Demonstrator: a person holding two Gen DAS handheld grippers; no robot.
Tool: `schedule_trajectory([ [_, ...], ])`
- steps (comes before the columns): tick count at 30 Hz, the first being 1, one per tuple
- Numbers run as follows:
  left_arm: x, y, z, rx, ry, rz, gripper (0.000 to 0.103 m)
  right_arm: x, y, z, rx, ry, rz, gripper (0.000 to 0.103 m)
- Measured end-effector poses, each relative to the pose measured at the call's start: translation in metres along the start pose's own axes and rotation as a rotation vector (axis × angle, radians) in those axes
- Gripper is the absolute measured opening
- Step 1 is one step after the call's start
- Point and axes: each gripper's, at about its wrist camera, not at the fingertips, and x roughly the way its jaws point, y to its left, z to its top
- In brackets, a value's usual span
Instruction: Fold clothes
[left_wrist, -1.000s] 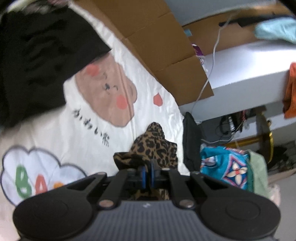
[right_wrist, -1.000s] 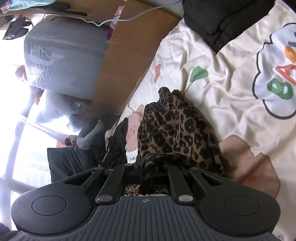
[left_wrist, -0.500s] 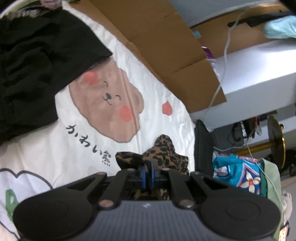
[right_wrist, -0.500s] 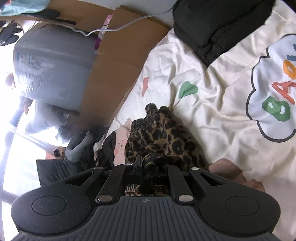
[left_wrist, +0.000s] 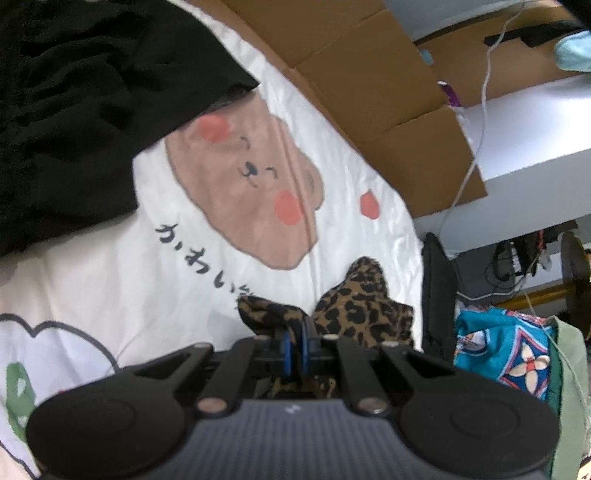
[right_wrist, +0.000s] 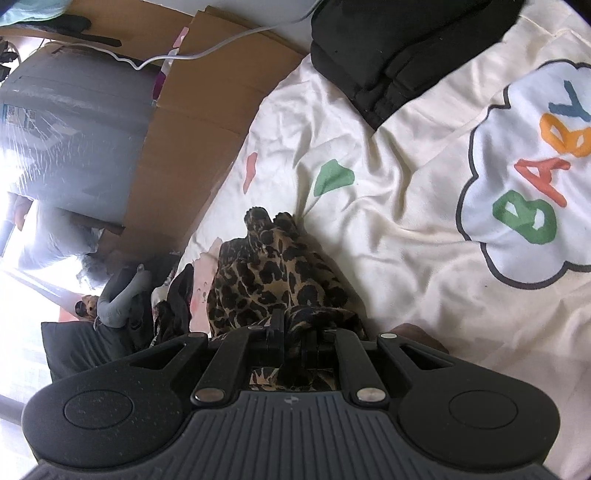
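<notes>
On printed sheet (right_wrist: 406, 229), both hand-held grippers pinching leopard-print garment (right_wrist: 273, 273).

Each view rides low on its own gripper, looking forward and down along the fingers, close above the bed. Both share the printed sheet (left_wrist: 110, 266) (right_wrist: 406, 229), the leopard-print garment (left_wrist: 362, 306) (right_wrist: 273, 273) and black clothes (left_wrist: 81, 103) (right_wrist: 399, 48) — seen from opposite sides.

Leopard-print garment (right_wrist: 273, 280) (bunched) lies crumpled on the bedsheet (right_wrist: 406, 221).
</notes>
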Motion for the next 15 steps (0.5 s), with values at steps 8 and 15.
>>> schedule_trajectory([
  [8, -0.018, -0.016, 0.006, -0.001, -0.009, -0.069, 0.006, -0.017, 0.011, 0.004, -0.013, 0.004, 0.071, 0.007],
  [15, -0.013, -0.021, 0.01, -0.043, -0.026, -0.096, 0.006, -0.019, 0.013, 0.01, -0.006, 0.007, 0.088, 0.007],
])
